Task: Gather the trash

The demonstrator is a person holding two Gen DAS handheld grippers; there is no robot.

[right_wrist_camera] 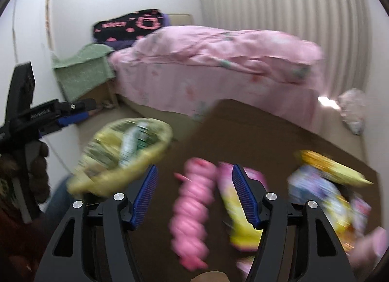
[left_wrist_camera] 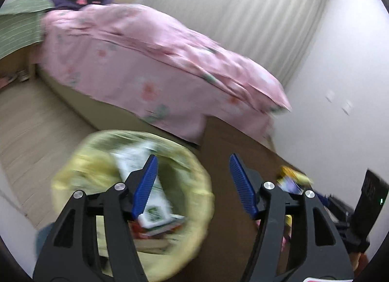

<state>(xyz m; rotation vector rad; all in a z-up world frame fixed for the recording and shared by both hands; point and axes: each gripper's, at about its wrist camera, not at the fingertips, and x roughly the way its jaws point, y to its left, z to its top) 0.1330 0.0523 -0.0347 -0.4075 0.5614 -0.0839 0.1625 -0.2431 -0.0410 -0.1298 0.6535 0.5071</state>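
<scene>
A bin with a yellow liner (left_wrist_camera: pixel 73 184) stands on the floor beside a brown table (left_wrist_camera: pixel 231 136). A white and green carton (left_wrist_camera: pixel 136 160) lies inside it. My left gripper (left_wrist_camera: pixel 192 160) hangs open over the bin's right rim and the table edge, nothing between its pads. In the right wrist view my right gripper (right_wrist_camera: pixel 194 170) is open above the table (right_wrist_camera: pixel 243 124). A pink twisted item (right_wrist_camera: pixel 192 209) lies under the gap, and a pink and yellow wrapper (right_wrist_camera: pixel 240 228) lies under the right finger. A yellow packet (right_wrist_camera: pixel 328 167) and a purple wrapper (right_wrist_camera: pixel 313 189) lie further right. The bin (right_wrist_camera: pixel 155 146) and left gripper (right_wrist_camera: pixel 80 112) show at left.
A bed with a pink duvet (left_wrist_camera: pixel 150 63) fills the space behind the table. A green cloth (right_wrist_camera: pixel 82 68) covers a low stand beside it, with a black and pink blanket (right_wrist_camera: pixel 131 24) above. A white bag (right_wrist_camera: pixel 352 109) sits on the floor at right. Curtains line the far wall.
</scene>
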